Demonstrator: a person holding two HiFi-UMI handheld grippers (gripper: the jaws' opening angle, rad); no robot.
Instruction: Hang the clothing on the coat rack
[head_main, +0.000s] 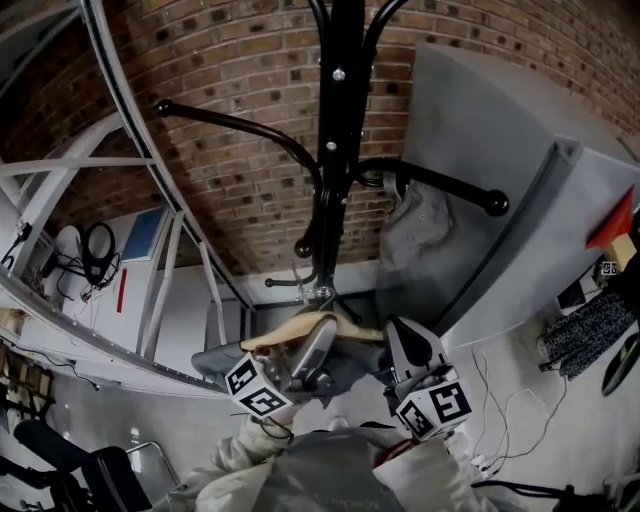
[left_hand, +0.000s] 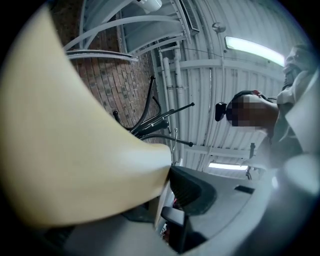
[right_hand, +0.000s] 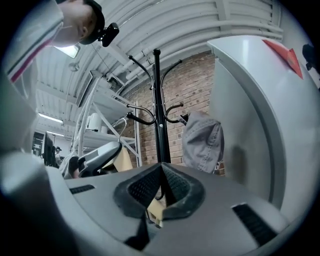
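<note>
The wooden hanger (head_main: 305, 325) (left_hand: 75, 150) is low in front of the coat rack (head_main: 335, 150) (right_hand: 159, 115), with grey clothing (head_main: 225, 358) draped under it. Its wire hook (right_hand: 117, 125) stands left of the rack's black pole and is on none of the arms. The left gripper (head_main: 318, 345) (left_hand: 170, 185) pinches the hanger's wooden shoulder between its fingers, which stand wide around it. Just beside it, the right gripper (head_main: 405, 345) (right_hand: 161, 172) points at the pole with its fingers pressed together, and no part of the clothing shows between them. A second grey garment (head_main: 415, 225) (right_hand: 202, 142) already hangs from a right-hand arm of the rack. Behind the rack is a brick wall (head_main: 250, 100), with a grey cabinet (head_main: 500, 150) to the right and white shelving (head_main: 150, 260) to the left.
</note>
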